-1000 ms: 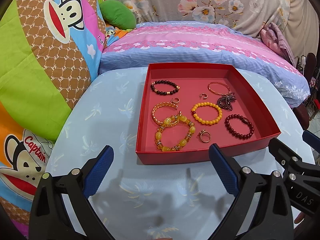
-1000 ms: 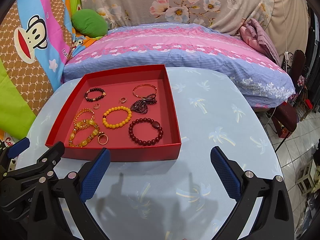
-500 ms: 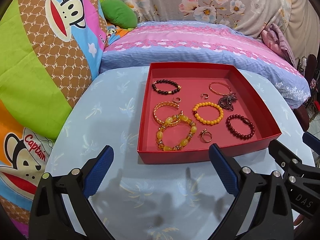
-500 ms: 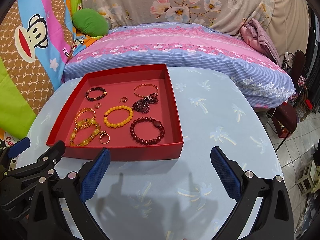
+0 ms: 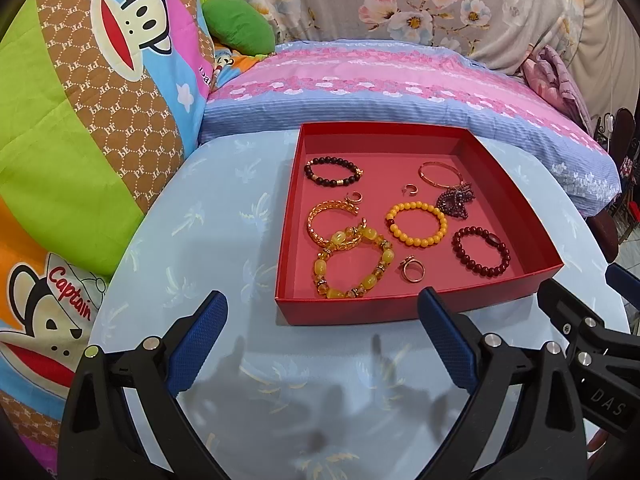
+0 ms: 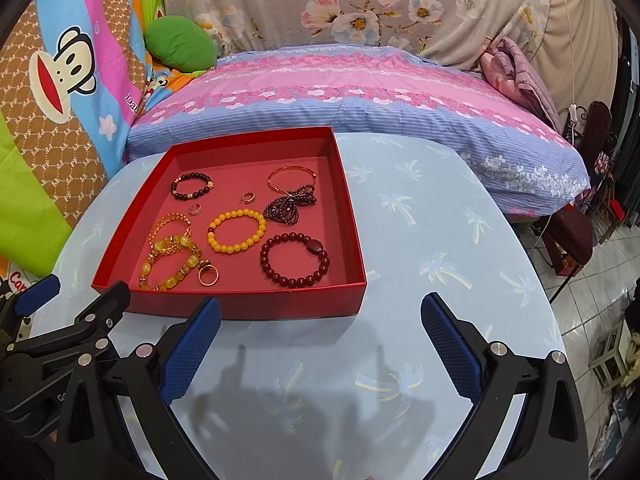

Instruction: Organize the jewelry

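I hold both hand-held grippers low over the table (image 5: 224,208), side by side, just short of the red tray (image 5: 360,312). My left hand-held gripper (image 5: 320,320) has its blue pads spread wide with nothing between them; its right pad reaches the tray's near wall. My right hand-held gripper (image 6: 320,320) is spread just as wide and empty, its left pad at the tray's near right corner.

All the jewelry lies inside the tray. At the back left is a dark bead bracelet (image 5: 333,171), at the back right a thin gold bangle (image 5: 439,175) touching a bunched purple bead strand (image 5: 456,201). Two small rings (image 5: 410,189) lie between the back row and the middle. In the middle sits a yellow bead bracelet (image 5: 416,224), with a dark red bead bracelet (image 5: 481,251) to its right. On the left a gold chain bracelet (image 5: 332,224) overlaps a chunky amber bracelet (image 5: 354,266) nearest me. A gold ring (image 5: 412,270) rests just right of the amber one.

Behind the table is a bed with a pink and blue cover (image 6: 340,84).
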Tool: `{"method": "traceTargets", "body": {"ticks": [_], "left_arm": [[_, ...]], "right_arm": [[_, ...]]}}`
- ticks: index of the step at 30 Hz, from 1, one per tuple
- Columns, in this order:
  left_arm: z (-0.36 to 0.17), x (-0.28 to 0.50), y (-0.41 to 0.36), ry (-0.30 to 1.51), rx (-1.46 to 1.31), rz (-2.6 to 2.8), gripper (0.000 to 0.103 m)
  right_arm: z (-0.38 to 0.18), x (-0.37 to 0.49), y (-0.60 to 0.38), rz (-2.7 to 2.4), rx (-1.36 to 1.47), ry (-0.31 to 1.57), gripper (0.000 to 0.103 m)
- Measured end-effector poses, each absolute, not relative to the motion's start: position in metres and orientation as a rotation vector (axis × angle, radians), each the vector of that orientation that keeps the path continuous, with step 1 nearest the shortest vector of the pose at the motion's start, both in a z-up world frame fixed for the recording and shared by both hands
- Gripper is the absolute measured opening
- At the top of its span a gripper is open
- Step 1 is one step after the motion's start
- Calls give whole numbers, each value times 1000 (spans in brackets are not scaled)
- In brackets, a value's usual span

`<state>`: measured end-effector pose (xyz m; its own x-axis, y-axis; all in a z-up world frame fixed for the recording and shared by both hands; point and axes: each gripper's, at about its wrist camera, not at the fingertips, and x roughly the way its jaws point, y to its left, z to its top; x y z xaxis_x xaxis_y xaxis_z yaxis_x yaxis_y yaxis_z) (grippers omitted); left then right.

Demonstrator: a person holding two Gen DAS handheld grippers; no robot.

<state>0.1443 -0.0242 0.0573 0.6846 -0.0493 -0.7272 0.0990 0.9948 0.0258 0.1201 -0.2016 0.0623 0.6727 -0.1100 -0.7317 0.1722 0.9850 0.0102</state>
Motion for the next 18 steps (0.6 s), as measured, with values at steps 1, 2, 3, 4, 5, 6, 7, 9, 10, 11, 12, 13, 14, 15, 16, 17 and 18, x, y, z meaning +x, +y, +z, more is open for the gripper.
{"method": "traceTargets", "body": {"ticks": [1,2,3,4,5,6,7,9,10,11,12,13,14,15,16,17,18], "left_arm": [[57,144,-24,813,65,-83,91],[57,144,-24,812,65,-82,91],[57,144,-24,812,65,-82,91],[57,144,-24,813,64,-83,91],[57,144,-24,813,63,-84,91],[57,144,-24,812,64,-83,91],[58,144,-24,811,65,-82,91],[57,144,-24,812,64,-82,91],[57,144,-24,812,64,-82,91],[57,144,-24,813,65,-82,91],[57,144,-24,814,63,-82,91],[58,143,-24,812,59,-79,91],[58,143,-24,809,57,-76,91],[58,142,-24,805,55,-74,91],[58,142,-24,803,55,-74,91],[59,141,-24,801,55,-74,91],[59,142,-24,802,55,-76,91]], "right_arm": [[62,120,-202,-160,81,818,97],[62,119,-203,-160,81,818,97],[61,119,-203,-159,82,818,97],[62,120,-202,-159,82,818,97],[62,120,-202,-159,82,818,97],[62,120,-202,-159,81,818,97],[62,120,-202,-159,81,818,97],[62,119,-203,-158,82,818,97],[62,120,-202,-159,82,818,97],[62,120,-202,-160,81,818,97],[62,119,-203,-160,81,817,97],[62,120,-202,-159,82,817,97],[62,120,-202,-159,82,817,97],[62,119,-202,-160,81,816,97],[62,118,-203,-160,81,815,97],[62,118,-204,-160,81,815,97],[63,117,-205,-160,80,814,97]]}}
